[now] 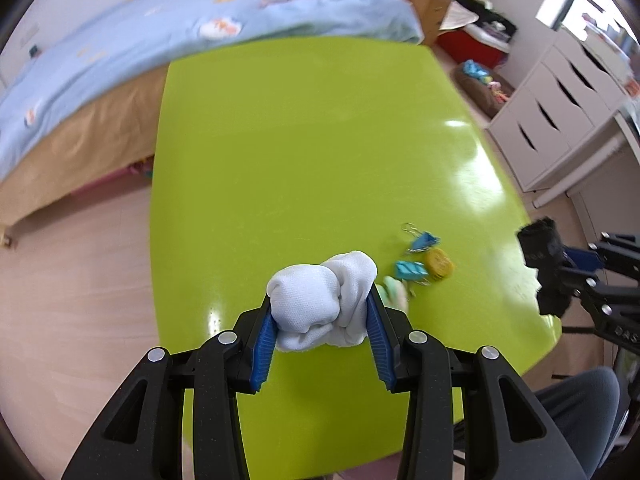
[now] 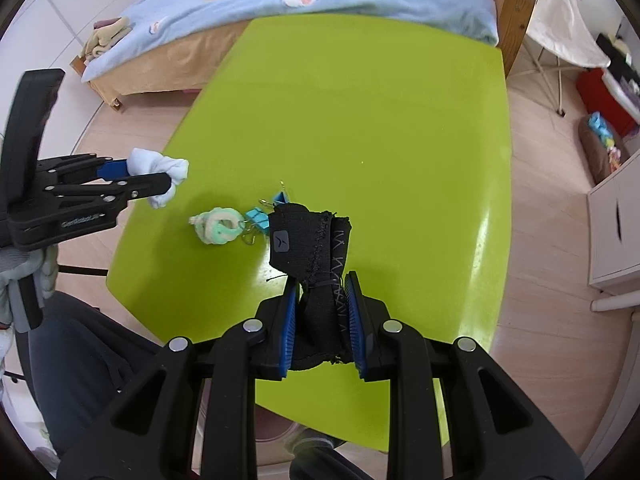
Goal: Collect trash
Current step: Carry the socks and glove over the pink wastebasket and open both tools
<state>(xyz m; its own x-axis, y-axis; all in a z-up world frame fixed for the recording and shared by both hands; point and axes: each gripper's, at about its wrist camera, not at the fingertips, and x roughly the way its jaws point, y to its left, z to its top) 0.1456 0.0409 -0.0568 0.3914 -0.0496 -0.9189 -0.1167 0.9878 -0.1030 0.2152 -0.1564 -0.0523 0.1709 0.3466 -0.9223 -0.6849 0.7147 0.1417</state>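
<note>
Left wrist view: your left gripper (image 1: 322, 312) has its jaws pinching the balled white sock (image 1: 324, 306) above the glossy lime-green table (image 1: 312, 152). Your right gripper (image 2: 322, 310) clamps the rolled black sock (image 2: 316, 256). Maintain both squeezes and carry level; no bin is visible. The mint-and-cream sock bundle (image 2: 216, 230) remains beside the blue binder clips (image 2: 260, 220).

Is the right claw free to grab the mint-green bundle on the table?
Probably not: the right claw is shut on black fabric. The mint-green bundle lies unobstructed nearby.
</note>
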